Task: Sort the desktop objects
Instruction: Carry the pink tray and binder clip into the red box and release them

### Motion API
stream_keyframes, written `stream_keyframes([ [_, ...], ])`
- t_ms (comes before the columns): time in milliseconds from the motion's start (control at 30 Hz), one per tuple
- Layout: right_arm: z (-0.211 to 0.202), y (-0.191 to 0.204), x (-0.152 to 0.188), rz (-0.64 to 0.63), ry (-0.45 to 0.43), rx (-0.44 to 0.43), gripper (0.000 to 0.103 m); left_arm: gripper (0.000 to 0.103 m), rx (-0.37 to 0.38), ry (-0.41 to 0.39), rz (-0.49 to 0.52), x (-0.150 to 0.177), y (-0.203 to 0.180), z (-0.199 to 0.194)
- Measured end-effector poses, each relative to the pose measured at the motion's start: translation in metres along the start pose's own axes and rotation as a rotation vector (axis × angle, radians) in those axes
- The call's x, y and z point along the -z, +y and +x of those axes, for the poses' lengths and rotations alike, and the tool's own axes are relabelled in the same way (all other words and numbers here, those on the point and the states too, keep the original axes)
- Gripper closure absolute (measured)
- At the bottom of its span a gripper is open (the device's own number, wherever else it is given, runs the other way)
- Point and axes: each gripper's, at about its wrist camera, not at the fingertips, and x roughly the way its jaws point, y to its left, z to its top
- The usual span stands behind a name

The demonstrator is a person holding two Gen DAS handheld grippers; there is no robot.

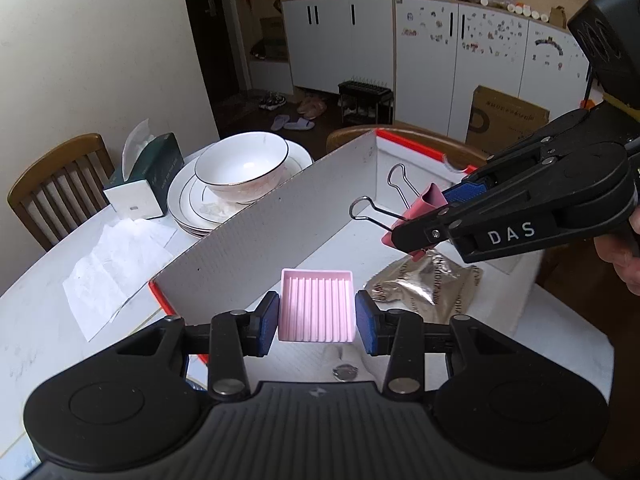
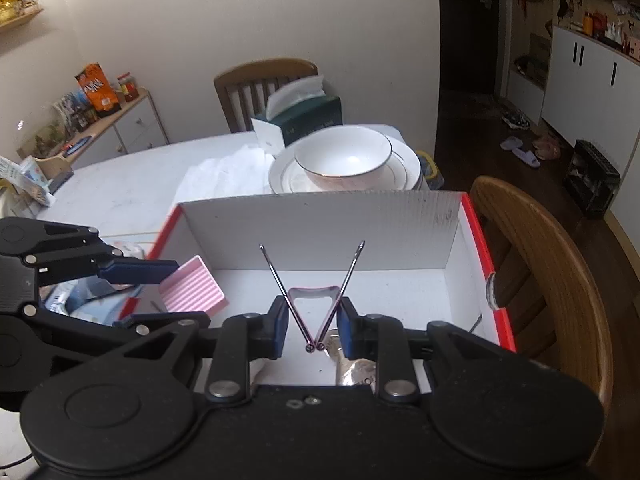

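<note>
Crowding threatens: left gripper clamped on pink tray, right gripper at two o'clock clamped on binder clip, may collide over the box.

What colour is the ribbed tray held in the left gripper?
Pale pink. The tray shows best in the left wrist view, clamped in the left gripper.

The right gripper covers most of the pink binder clip in the left wrist view, and its handle runs off the right edge. The silver foil packet shows print too warped to read. A small round metal thing peeks out near the camera body, too hidden to name. The white cardboard box wall hides the near side of the plates. The stickers on the far cabinets are too small to make out.
</note>
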Motion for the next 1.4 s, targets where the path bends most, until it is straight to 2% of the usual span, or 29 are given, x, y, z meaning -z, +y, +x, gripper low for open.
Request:
stream_keyframes([
  [200, 0.027, -0.009, -0.007, 0.005, 0.066, 0.007, 0.078, 0.064, 0.002, 0.05, 0.015, -0.006, 0.005, 0.026],
  [433, 0.058, -0.02, -0.01, 0.026, 0.145, 0.042, 0.078, 0.064, 0.025, 0.146, 0.006, -0.01, 0.011, 0.058],
  [700, 0.079, -0.021, -0.012, 0.01, 0.204, 0.076, 0.078, 0.064, 0.025, 0.24, -0.005, -0.011, 0.011, 0.084],
  [1033, 0.095, -0.024, -0.009, 0.02, 0.271, 0.069, 0.079, 0.064, 0.058, 0.352, -0.035, -0.01, 0.015, 0.103],
  [1300, 0.097, -0.025, -0.01, 0.022, 0.283, 0.081, 0.073, 0.063, 0.057, 0.38, -0.036, -0.01, 0.014, 0.104],
  [1333, 0.096, -0.026, -0.011, 0.026, 0.28, 0.079, 0.073, 0.062, 0.057, 0.377, -0.035, -0.01, 0.014, 0.104],
  [1400, 0.093, -0.028, -0.013, 0.035, 0.276, 0.078, 0.071, 0.054, 0.055, 0.358, -0.037, -0.01, 0.015, 0.101],
])
